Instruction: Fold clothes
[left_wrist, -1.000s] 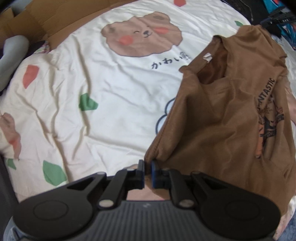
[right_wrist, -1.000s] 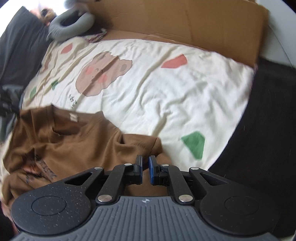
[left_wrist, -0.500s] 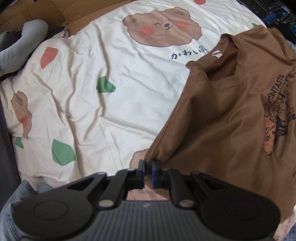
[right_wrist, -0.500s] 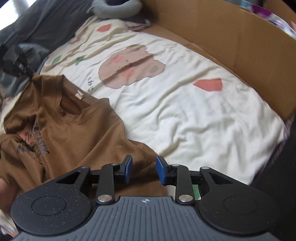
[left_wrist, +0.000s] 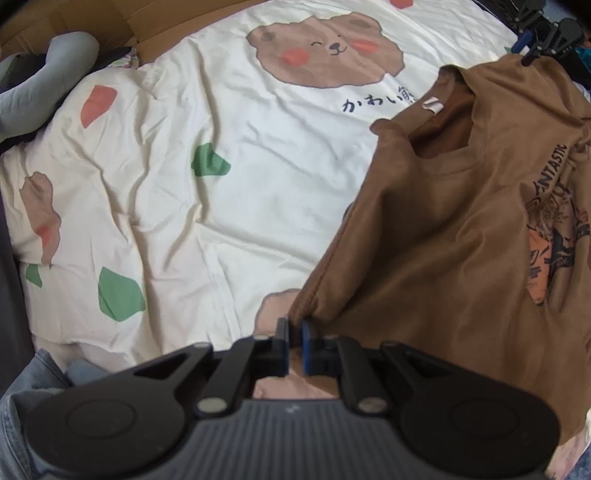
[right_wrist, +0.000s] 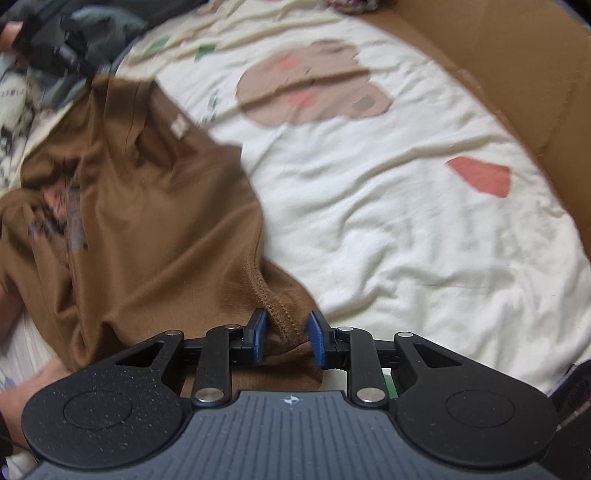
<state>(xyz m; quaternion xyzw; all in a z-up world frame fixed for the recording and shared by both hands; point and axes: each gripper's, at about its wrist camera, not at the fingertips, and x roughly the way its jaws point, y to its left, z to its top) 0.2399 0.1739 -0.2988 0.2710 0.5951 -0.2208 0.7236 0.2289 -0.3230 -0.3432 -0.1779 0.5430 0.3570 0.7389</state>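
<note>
A brown T-shirt (left_wrist: 443, 240) with an orange and black chest print lies rumpled on a cream bear-print sheet (left_wrist: 221, 184). Its collar and label face up. My left gripper (left_wrist: 294, 339) is shut on the edge of the shirt's near sleeve and pulls the cloth taut. In the right wrist view the same shirt (right_wrist: 147, 221) spreads to the left. My right gripper (right_wrist: 286, 338) stands over the other sleeve. The stitched sleeve hem lies between its blue pads. Its jaws are closing, with gaps still showing beside the cloth.
Cardboard (right_wrist: 517, 74) walls the sheet's far side. A grey cushion (left_wrist: 48, 85) lies at the far left corner. Dark clothes and black gear (right_wrist: 74, 37) are piled beyond the shirt's collar. A leg in blue jeans (left_wrist: 22, 387) is at the near left edge.
My right gripper went from shut to open, rolled, and moved down over the sleeve hem. The left gripper kept its grip on the shirt with little movement.
</note>
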